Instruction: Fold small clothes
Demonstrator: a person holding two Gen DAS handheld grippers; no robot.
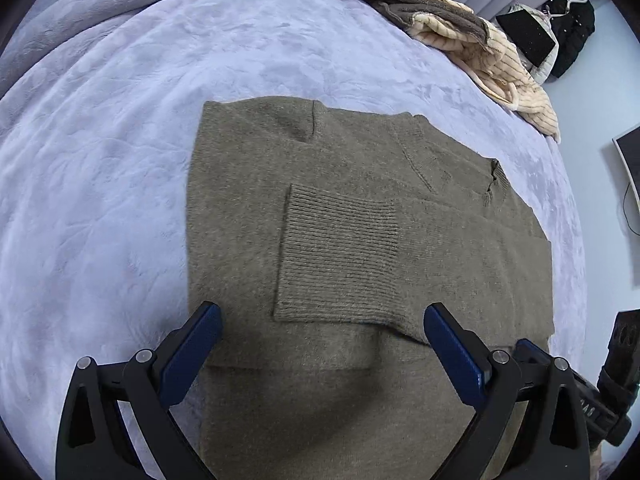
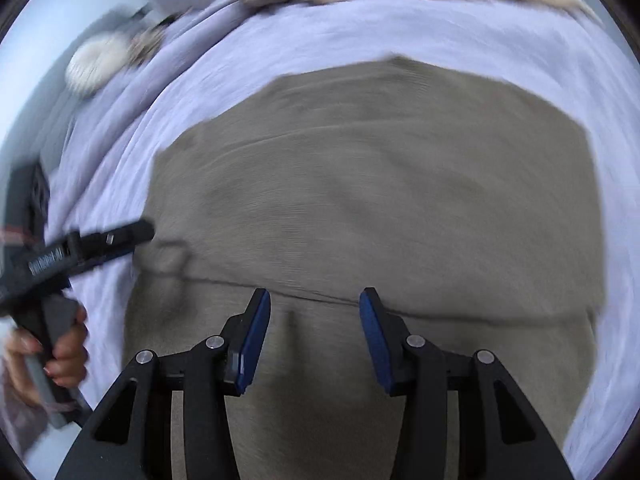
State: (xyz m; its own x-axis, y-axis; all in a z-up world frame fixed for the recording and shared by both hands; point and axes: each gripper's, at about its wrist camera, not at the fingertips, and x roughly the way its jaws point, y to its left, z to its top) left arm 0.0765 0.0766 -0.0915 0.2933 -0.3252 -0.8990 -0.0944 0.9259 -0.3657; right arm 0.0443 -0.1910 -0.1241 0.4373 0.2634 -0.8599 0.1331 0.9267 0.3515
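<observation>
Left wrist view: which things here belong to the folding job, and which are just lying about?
Job:
olive sweater, sleeve folded across it
left gripper, open above it
right gripper, open, nothing between its pads

Lying about:
beige and brown garments at the bed's far edge
black clothes on a hanger
lilac blanket underneath

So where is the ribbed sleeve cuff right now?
In the left wrist view, the ribbed cuff lies folded across the middle of the olive sweater, just beyond the open left gripper.

A: What's under the left gripper (image 1: 322,322)?
B: Olive sweater (image 1: 360,208), flat on lilac blanket (image 1: 100,180). Ribbed cuff (image 1: 340,252) folded across middle.
A: Jaws?
B: Wide apart, nothing btwn pads. Beige/brown clothes pile (image 1: 460,28) far right.
</observation>
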